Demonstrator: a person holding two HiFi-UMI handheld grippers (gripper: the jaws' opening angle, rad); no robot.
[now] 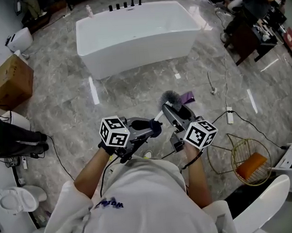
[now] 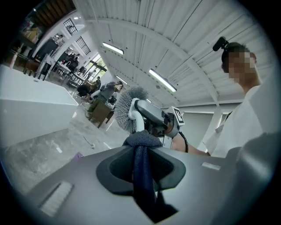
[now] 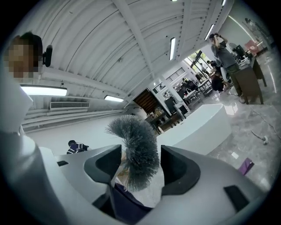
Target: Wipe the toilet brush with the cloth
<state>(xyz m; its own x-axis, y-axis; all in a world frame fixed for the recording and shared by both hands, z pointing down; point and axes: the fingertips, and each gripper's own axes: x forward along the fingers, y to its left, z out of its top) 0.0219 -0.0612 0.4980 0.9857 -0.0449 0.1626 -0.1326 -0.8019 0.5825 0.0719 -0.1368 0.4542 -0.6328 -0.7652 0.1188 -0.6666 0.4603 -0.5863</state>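
Marble floor [image 1: 134, 89] lies below. Left gripper [image 1: 157, 127] pinches the cloth [image 2: 141, 145]. Right gripper [image 1: 166, 108] clamps the toilet brush [image 3: 138, 149], bristles pointing forward along its jaws. The cloth sits just left of the handle.

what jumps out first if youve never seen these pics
The grey bristly head of the toilet brush, clamped in the right tool at the middle of the head view, catches the eye first. Right beside it, the left tool pinches a dark blue cloth bunched against the brush's white neck. Behind both, a big white bathtub stands on the grey marble floor.
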